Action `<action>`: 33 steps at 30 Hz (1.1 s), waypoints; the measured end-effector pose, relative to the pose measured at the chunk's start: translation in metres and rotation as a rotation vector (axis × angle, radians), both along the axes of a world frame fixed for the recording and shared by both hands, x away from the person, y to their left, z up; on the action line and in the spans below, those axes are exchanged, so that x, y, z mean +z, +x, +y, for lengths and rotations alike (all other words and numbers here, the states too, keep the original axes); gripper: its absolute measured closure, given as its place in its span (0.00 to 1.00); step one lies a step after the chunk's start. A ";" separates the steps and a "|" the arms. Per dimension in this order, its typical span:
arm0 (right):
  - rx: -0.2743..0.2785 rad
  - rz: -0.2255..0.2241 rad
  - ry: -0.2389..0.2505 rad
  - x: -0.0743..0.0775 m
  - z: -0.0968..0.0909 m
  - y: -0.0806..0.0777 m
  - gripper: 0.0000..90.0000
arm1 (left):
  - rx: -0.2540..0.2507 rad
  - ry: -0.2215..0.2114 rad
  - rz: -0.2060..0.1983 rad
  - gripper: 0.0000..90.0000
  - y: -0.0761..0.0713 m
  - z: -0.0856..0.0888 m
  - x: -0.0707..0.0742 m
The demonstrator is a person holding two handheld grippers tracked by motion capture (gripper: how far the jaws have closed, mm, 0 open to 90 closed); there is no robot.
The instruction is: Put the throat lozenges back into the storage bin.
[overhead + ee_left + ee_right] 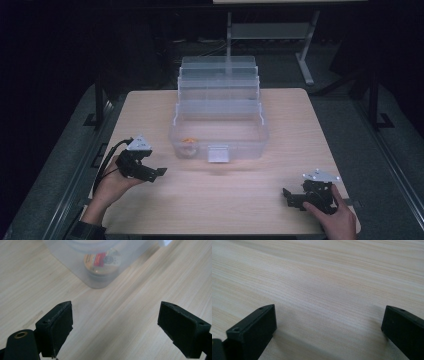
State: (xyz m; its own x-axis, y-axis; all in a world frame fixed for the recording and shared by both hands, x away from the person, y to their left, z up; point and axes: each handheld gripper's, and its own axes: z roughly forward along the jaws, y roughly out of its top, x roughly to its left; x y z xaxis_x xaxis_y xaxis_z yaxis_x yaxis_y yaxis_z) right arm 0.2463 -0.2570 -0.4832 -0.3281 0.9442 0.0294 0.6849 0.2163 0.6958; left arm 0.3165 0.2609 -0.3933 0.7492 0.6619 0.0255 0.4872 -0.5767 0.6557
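- Big picture first: the light wooden desk [220, 200] fills the middle of the high view, with bare wood across the whole lower half. Plenty of open room for both hands down there.
- Centre of the frame, a clear plastic tiered box [219, 132] stands open, its stepped trays fanned back toward the top of the frame, its long side running left to right, a small latch facing the person.
- Inside the bottom bin, at its lower-left corner, sits a small round tin [189, 141] with an orange and red label. In the left gripper view it shows straight ahead at top centre, behind the translucent wall [102, 261].
- The left gripper [159, 172], at lower left of the high view, is spread wide and holds nothing; it points toward that corner and is clearly the nearer one.
- The right gripper [286, 195], at lower right, is also spread and empty, low over bare wood, well apart from the box.
- My read: the wall stands between gripper and tin, so the reach must go over the rim and down.
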 end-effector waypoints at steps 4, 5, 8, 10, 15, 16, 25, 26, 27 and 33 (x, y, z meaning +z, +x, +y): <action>0.000 0.000 0.000 0.000 0.000 0.000 0.00 | 0.011 -0.009 0.005 0.13 -0.006 0.005 -0.009; 0.000 0.000 -0.001 0.000 0.000 0.000 0.00 | 0.014 -0.011 0.007 0.13 -0.007 0.006 -0.011; 0.000 0.000 0.000 0.000 0.000 0.000 0.00 | 0.019 -0.012 -0.006 0.13 -0.011 0.009 -0.018; 0.000 0.000 0.000 0.000 0.000 0.000 0.00 | 0.024 -0.015 -0.008 0.13 -0.015 0.010 -0.024; 0.000 0.000 0.000 0.000 0.000 0.000 0.00 | 0.033 -0.017 -0.006 0.13 -0.021 0.014 -0.033; 0.000 0.000 0.000 0.000 0.000 0.000 0.00 | 0.033 -0.014 -0.010 0.13 -0.022 0.014 -0.034; 0.000 0.000 0.000 0.000 0.000 0.000 0.00 | 0.045 -0.002 0.000 0.13 -0.036 0.019 -0.053; 0.000 0.000 0.000 0.000 0.000 0.000 0.00 | 0.042 0.001 -0.004 0.13 -0.037 0.019 -0.055; 0.000 0.000 0.000 0.000 0.000 0.000 0.00 | 0.040 0.006 -0.009 0.13 -0.039 0.020 -0.057; 0.000 0.000 0.000 0.000 0.000 0.000 0.00 | 0.041 0.006 -0.009 0.13 -0.049 0.023 -0.067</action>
State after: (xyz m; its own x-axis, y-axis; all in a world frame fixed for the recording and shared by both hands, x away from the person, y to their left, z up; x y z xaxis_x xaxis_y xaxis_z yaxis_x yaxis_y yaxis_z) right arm 0.2464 -0.2570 -0.4832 -0.3281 0.9442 0.0293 0.6847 0.2164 0.6959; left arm 0.2676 0.2836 -0.4605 0.7209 0.6921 0.0363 0.5048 -0.5602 0.6567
